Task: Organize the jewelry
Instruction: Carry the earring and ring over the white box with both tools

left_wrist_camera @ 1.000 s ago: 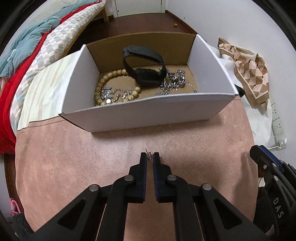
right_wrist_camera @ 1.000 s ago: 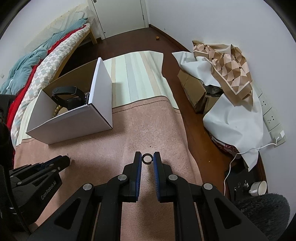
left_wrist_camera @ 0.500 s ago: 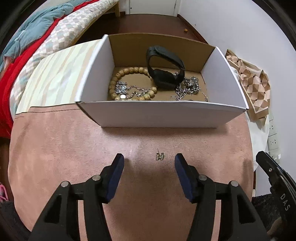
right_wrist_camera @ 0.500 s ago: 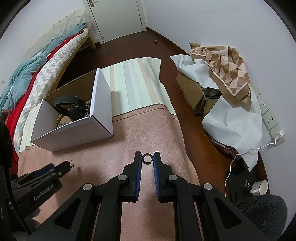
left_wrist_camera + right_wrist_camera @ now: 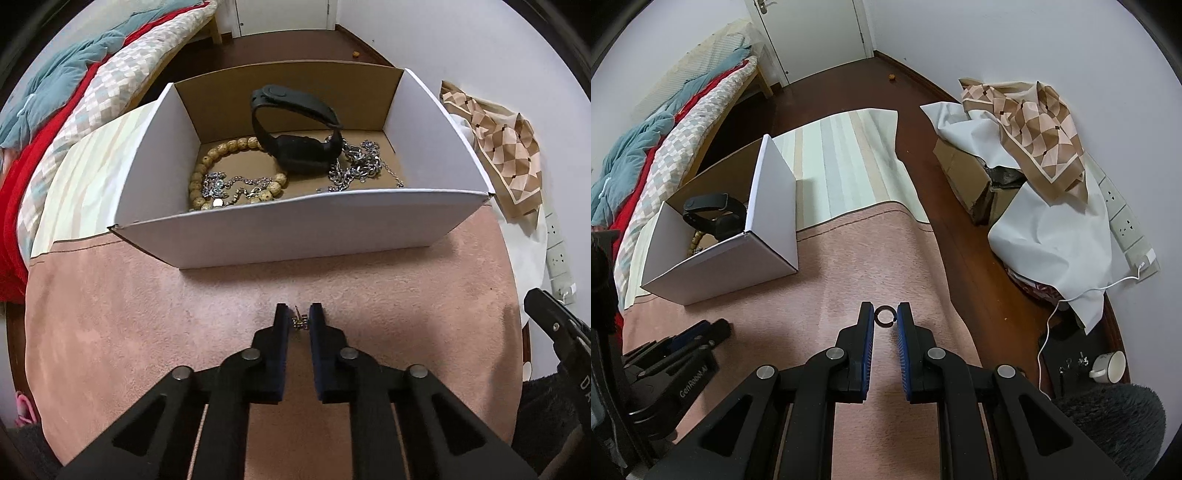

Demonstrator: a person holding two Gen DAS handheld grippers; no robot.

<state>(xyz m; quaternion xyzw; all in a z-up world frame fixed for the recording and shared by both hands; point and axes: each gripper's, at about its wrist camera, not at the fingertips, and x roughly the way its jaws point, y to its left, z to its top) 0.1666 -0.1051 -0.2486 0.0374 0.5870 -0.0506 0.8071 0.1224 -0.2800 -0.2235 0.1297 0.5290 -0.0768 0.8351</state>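
Observation:
My left gripper is shut on a small gold earring just above the pink mat, in front of the white box. The box holds a black wristband, a wooden bead bracelet and silver chains. My right gripper is shut on a dark ring over the pink mat, to the right of the box. The left gripper also shows in the right wrist view.
The pink mat lies on a round table. A striped cloth lies beyond it. A bed with red and blue bedding is at the left. Draped boxes with a patterned scarf stand at the right by a wall socket.
The left gripper opened over the earring half a second ago, then closed on it again. The right gripper kept hold of the ring and rose slightly.

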